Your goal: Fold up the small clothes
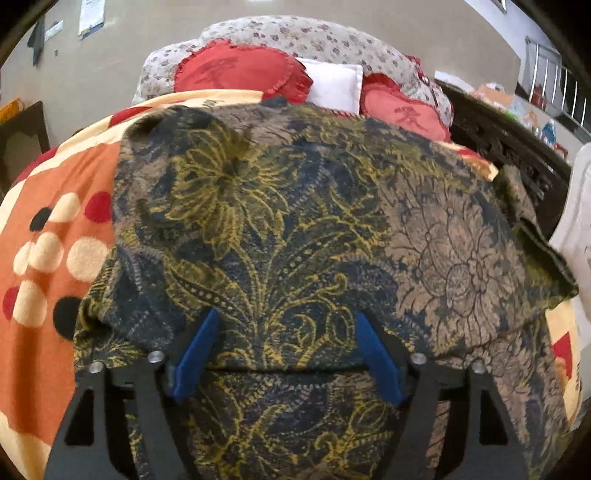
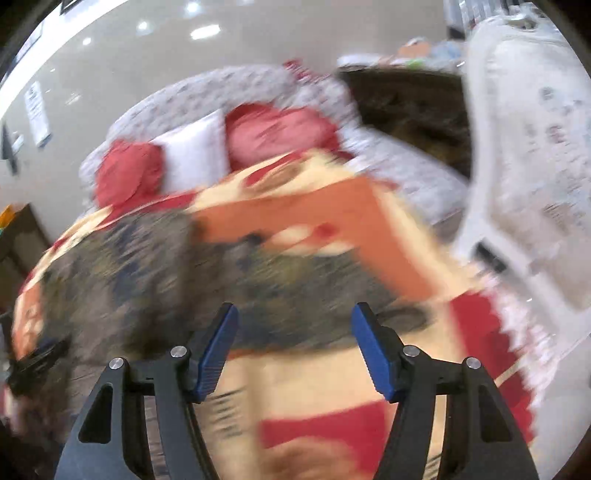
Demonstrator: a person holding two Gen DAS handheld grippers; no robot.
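Observation:
A dark batik garment (image 1: 295,221) with yellow and brown flower print lies spread on the orange, cream and red blanket (image 1: 48,229). A folded edge of it crosses between my left gripper's (image 1: 288,325) blue fingers (image 1: 199,354); the jaws stand wide apart, low over the cloth. In the blurred right wrist view the same garment (image 2: 184,273) lies to the left and ahead. My right gripper (image 2: 293,321) is open and empty, just at the garment's near right edge, above the blanket (image 2: 332,221).
Red cushions (image 1: 236,70), a white pillow (image 1: 336,85) and a floral quilt (image 1: 295,33) lie at the bed's far end. A dark carved headboard (image 1: 509,147) stands right. A white plastic chair (image 2: 524,147) stands close at the right of the bed.

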